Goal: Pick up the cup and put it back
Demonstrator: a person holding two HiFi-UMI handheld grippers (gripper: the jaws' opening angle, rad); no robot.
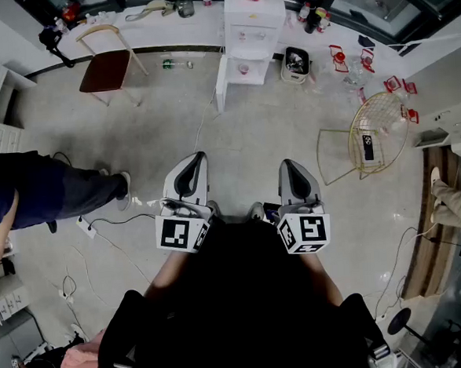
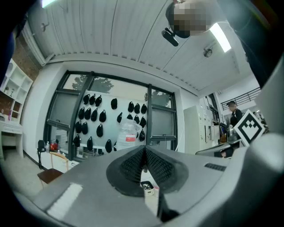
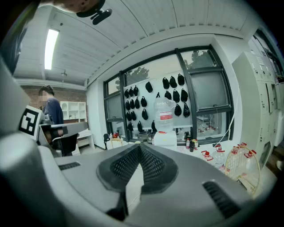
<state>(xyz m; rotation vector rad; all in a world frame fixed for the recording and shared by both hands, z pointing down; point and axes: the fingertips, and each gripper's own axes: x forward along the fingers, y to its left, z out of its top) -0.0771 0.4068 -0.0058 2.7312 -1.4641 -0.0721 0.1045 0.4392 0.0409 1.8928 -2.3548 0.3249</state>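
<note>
I can make out no cup in any view. In the head view both grippers are held side by side above the grey floor, pointing away from me. My left gripper [image 1: 199,158] has its jaws together with nothing between them. In its own view, the left gripper [image 2: 144,150] shows its black ribbed pads [image 2: 131,166] meeting at the tip. My right gripper [image 1: 287,166] is likewise shut and empty. The right gripper view has the right gripper [image 3: 140,147] with its pads [image 3: 124,166] touching at the front.
A white water dispenser [image 1: 245,37] stands ahead against the window wall. A wooden chair [image 1: 108,66] is at the far left and a gold wire chair [image 1: 376,134] at the right. A person [image 1: 35,197] sits at the left. Cables [image 1: 99,224] lie on the floor.
</note>
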